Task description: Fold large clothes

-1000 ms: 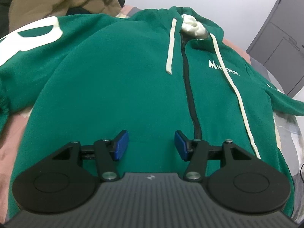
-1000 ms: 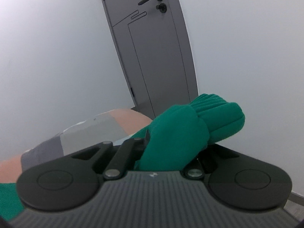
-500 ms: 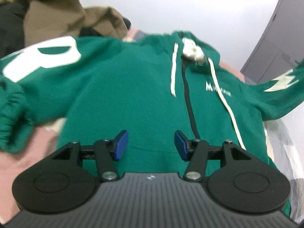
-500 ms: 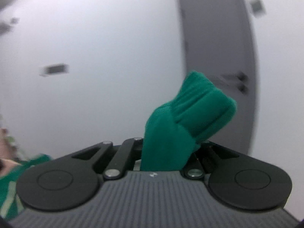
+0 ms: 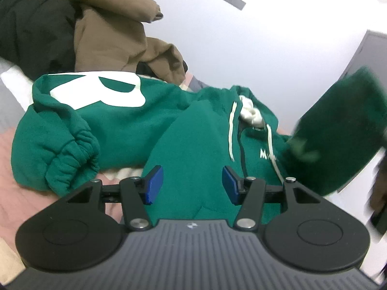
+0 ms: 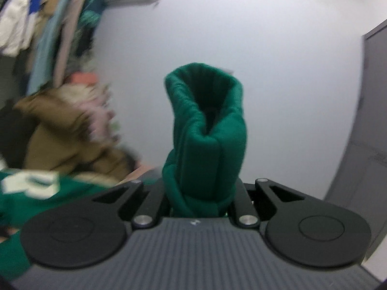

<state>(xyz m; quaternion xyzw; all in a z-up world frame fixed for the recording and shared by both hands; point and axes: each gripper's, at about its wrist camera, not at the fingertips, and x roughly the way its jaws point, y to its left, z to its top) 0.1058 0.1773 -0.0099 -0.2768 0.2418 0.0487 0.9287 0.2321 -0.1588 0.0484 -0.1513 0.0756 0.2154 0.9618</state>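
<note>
A green zip hoodie with white drawstrings lies front up on the bed. Its left sleeve, which bears a big white letter, is bunched at the cuff. My left gripper hovers open over the hoodie's lower front, its blue pads clear of the cloth. The right gripper is shut on the other sleeve's ribbed cuff, which stands up out of the jaws and hides the fingertips. That lifted sleeve hangs blurred at the right of the left wrist view, above the hoodie's chest.
A brown coat and a black garment are piled at the head of the bed. The bedcover is pink. Clothes hang on a rack at the left, and a grey door stands at the right.
The right gripper swung left with the cuff, away from the door and toward the clothes rack; the lifted sleeve entered the left view. The left gripper drew back, revealing the bunched left cuff.
</note>
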